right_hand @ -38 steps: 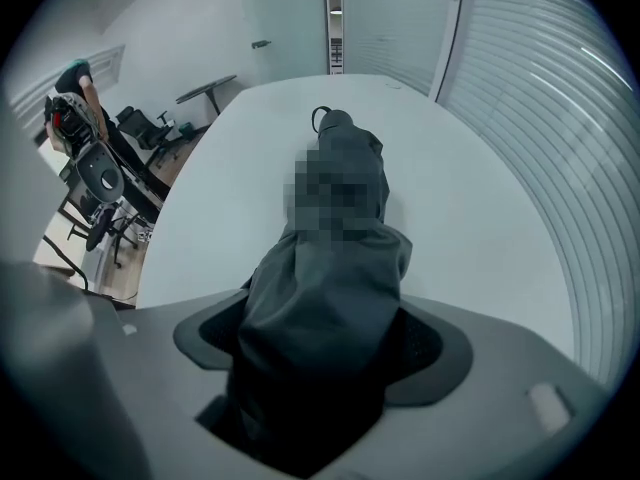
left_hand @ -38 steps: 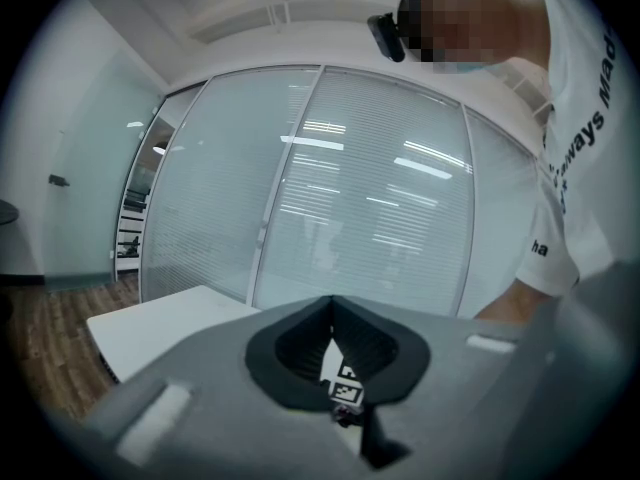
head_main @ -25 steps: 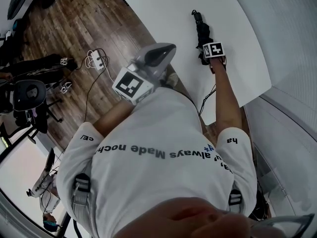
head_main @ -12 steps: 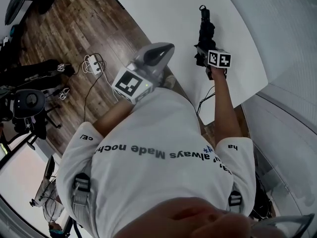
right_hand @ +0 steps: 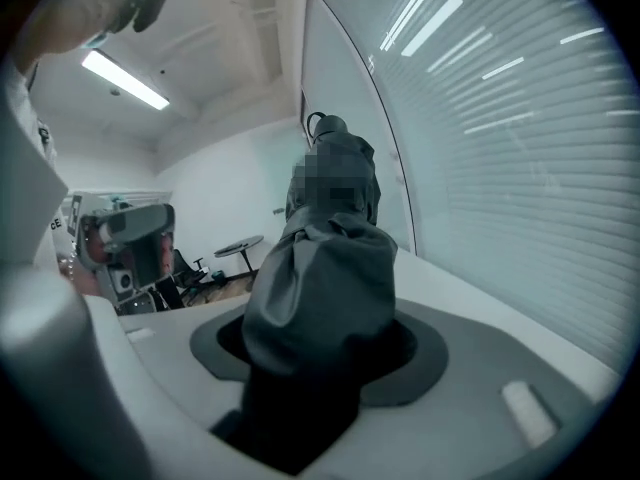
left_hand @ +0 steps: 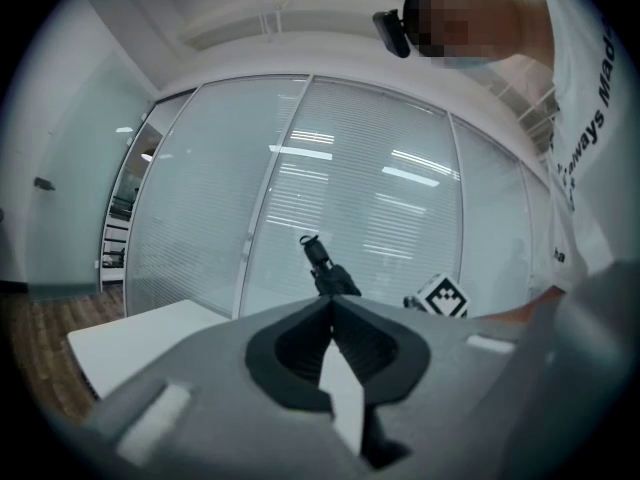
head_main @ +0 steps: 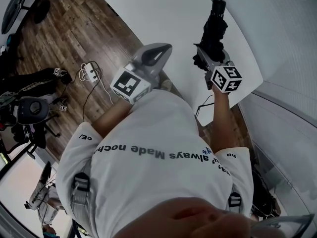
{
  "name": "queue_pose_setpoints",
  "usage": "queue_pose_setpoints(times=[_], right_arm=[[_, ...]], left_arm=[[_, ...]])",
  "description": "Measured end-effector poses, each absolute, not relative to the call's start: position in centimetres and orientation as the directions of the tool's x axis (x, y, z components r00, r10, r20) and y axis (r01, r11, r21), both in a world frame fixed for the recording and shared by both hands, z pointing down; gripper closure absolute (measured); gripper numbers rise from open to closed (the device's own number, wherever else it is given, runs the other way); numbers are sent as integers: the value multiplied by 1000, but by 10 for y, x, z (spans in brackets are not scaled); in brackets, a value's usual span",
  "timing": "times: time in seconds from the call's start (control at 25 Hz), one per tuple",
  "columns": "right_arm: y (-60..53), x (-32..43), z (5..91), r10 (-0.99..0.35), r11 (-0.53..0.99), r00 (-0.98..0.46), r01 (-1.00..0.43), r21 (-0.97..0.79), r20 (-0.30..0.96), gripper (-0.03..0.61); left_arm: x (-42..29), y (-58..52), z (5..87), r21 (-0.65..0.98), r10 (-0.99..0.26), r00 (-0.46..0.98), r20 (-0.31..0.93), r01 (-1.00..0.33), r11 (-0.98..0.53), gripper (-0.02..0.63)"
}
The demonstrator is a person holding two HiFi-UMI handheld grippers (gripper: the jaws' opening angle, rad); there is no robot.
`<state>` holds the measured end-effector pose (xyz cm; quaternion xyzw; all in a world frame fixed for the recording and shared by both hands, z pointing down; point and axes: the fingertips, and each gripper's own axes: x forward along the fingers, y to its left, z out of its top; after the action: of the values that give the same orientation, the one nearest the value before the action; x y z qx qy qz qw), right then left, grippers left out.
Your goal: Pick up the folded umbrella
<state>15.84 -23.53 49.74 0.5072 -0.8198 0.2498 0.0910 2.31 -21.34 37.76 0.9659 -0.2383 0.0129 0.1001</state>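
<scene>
White shirt [head_main: 163,177] reads "always Made"; right tongs [head_main: 207,57] grip folded umbrella [head_main: 216,26].

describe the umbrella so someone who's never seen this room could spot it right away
Start at the large white table beside the glass wall with blinds. Over its near right part, the right gripper has its tongs shut on the folded black fabric umbrella. It is the only dark, crumpled, stick-shaped bundle there, unlike the smooth grey gripper holding it.
</scene>
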Motion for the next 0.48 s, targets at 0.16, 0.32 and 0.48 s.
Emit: queue_pose_setpoints(times=[0.16, 0.32, 0.48], right_arm=[[-223, 150, 437, -843, 393, -466, -874, -285, 268, 327], [-203, 146, 387, -882, 410, -445, -887, -211, 155, 325], [-182, 137, 353, -905, 403, -415, -907, -123, 91, 324]], left_arm=[[24, -220, 376, 182, -453, 889, 63, -456, -871, 614], [28, -217, 369, 178, -448, 892, 51, -450, -875, 614], [30, -213, 360, 178, -448, 893, 36, -447, -877, 614]])
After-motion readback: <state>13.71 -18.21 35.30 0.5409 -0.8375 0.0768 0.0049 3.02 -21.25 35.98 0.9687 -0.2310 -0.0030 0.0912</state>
